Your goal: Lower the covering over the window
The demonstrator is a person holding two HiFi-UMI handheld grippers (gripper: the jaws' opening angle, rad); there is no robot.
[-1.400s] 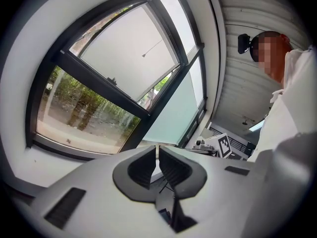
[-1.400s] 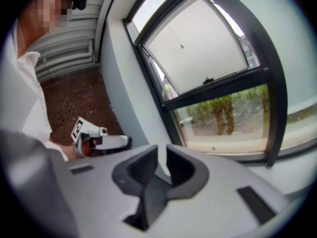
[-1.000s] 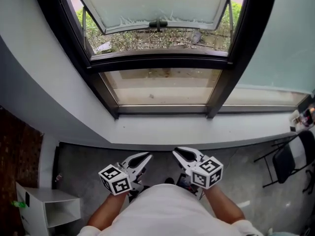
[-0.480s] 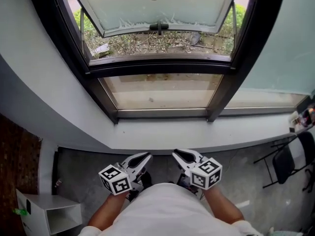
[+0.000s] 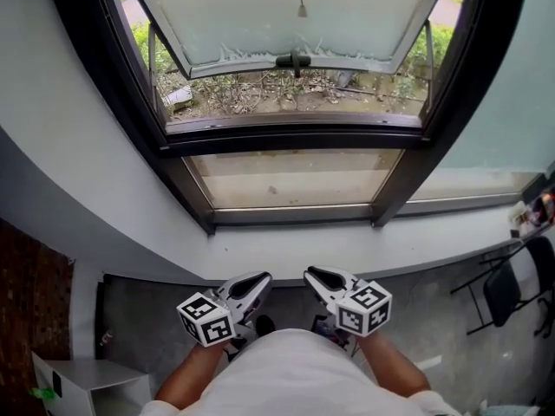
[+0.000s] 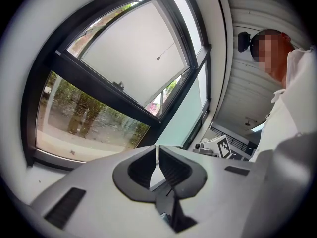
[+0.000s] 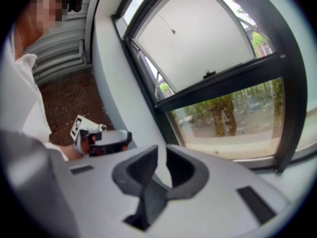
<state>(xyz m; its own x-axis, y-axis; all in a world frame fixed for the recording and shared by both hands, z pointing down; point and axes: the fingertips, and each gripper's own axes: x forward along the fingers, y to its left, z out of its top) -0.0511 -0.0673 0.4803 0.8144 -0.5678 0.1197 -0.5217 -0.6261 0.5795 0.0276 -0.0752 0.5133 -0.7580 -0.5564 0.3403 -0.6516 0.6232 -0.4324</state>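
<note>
I am only beginning the approach. My left tongs (image 5: 260, 279) are pressed together and my right tongs (image 5: 314, 276) all but together, both empty at lower centre. The blind's pull cord (image 5: 302, 9) is dangling at top centre, well apart from them. Next, I judge, comes reaching up and spreading one pair to pinch it.

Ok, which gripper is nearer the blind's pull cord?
Right, narrowly: in the head view the right gripper sits almost straight below the pull cord; the left gripper is offset leftward.
</note>
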